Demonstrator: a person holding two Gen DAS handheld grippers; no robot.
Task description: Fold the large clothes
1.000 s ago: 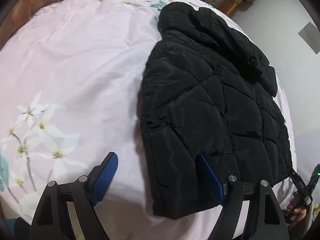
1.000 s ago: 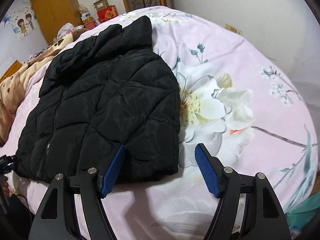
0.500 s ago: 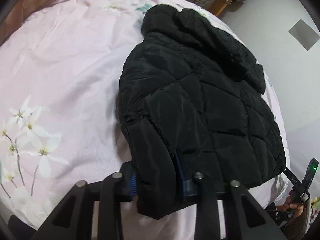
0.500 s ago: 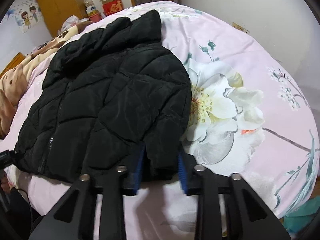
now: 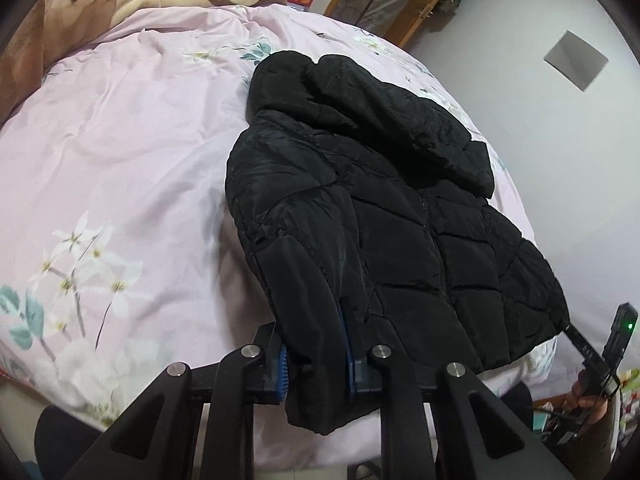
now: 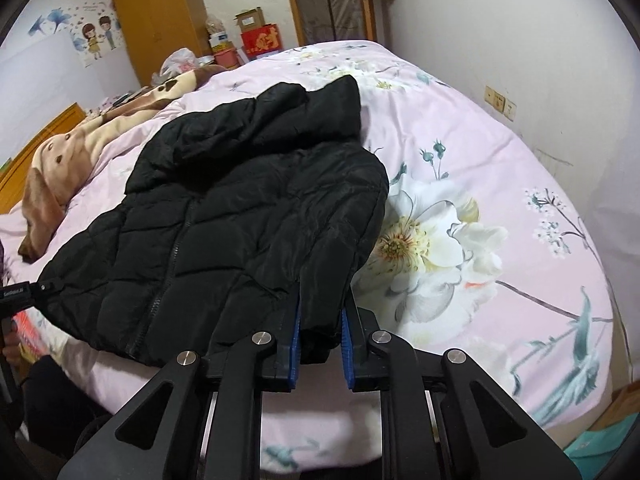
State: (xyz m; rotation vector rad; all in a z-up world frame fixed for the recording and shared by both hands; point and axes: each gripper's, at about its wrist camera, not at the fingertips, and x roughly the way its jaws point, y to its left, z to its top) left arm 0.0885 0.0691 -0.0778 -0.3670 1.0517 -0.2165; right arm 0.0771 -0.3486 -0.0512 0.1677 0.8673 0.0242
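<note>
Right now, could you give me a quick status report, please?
Both grippers, left gripper and right gripper, just closed on black jacket hem corners. Nothing in the way.

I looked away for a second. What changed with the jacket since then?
Both hand-held grippers, left and right, have just closed on the black jacket's hem corners and lifted them off the pink bedsheet. The hood end still lies on the bed.

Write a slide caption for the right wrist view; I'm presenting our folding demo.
Right gripper clamps the hem corner of a black hooded puffer jacket lying on a pink floral bedspread.
</note>
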